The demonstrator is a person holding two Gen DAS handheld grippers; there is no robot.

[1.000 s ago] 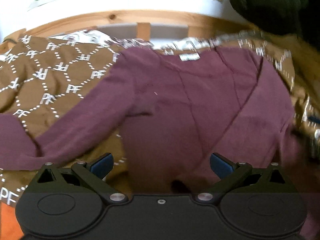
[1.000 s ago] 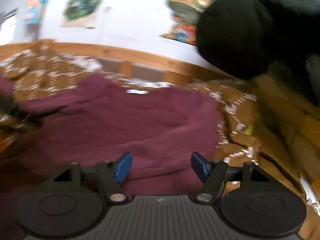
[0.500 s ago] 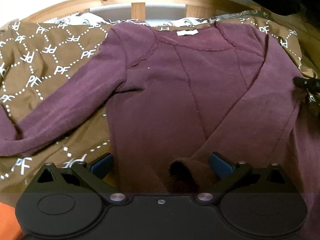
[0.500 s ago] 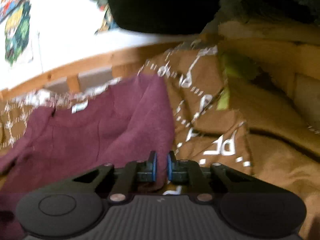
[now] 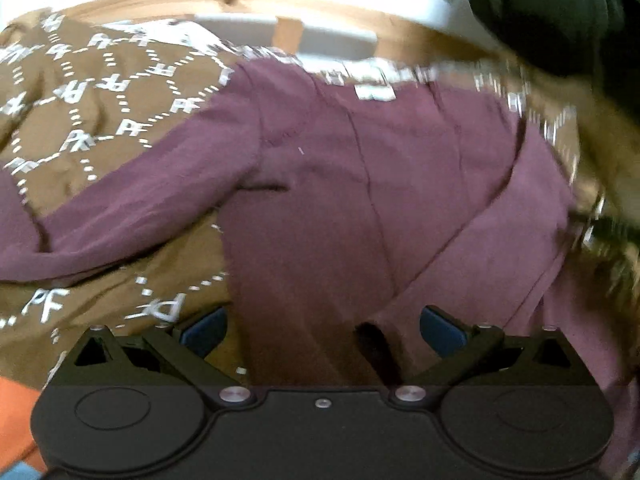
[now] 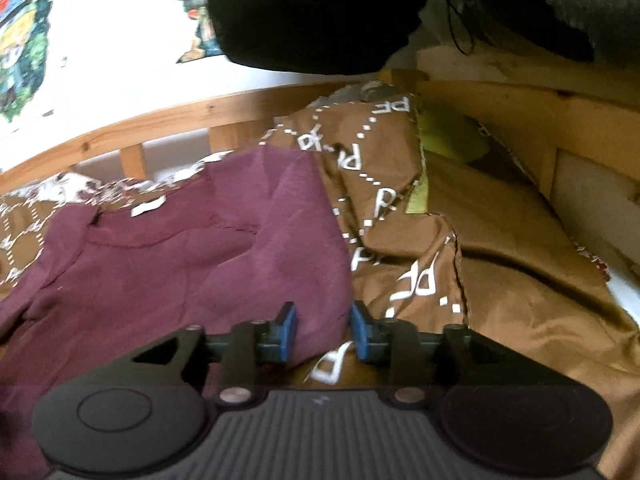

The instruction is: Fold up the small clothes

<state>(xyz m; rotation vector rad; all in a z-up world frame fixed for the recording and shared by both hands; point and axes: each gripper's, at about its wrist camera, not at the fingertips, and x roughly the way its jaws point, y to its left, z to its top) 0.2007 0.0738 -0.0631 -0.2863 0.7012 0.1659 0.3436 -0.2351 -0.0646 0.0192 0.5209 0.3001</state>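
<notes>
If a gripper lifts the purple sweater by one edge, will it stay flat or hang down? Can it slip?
The purple sweater probably hangs limp: its sleeve already bends and drapes over the brown blanket. It looks like soft, light knit, so a pinch should hold. The right gripper, jaws opening, has the sweater's edge between them.

A bedroom; wooden bed frame [image 6: 168, 120], patterned bedspread [image 5: 100, 96], wall posters [image 6: 24, 52].

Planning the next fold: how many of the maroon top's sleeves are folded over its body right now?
1. One sleeve lies folded diagonally across the maroon top; the other sleeve stretches out flat over the brown blanket.
</notes>
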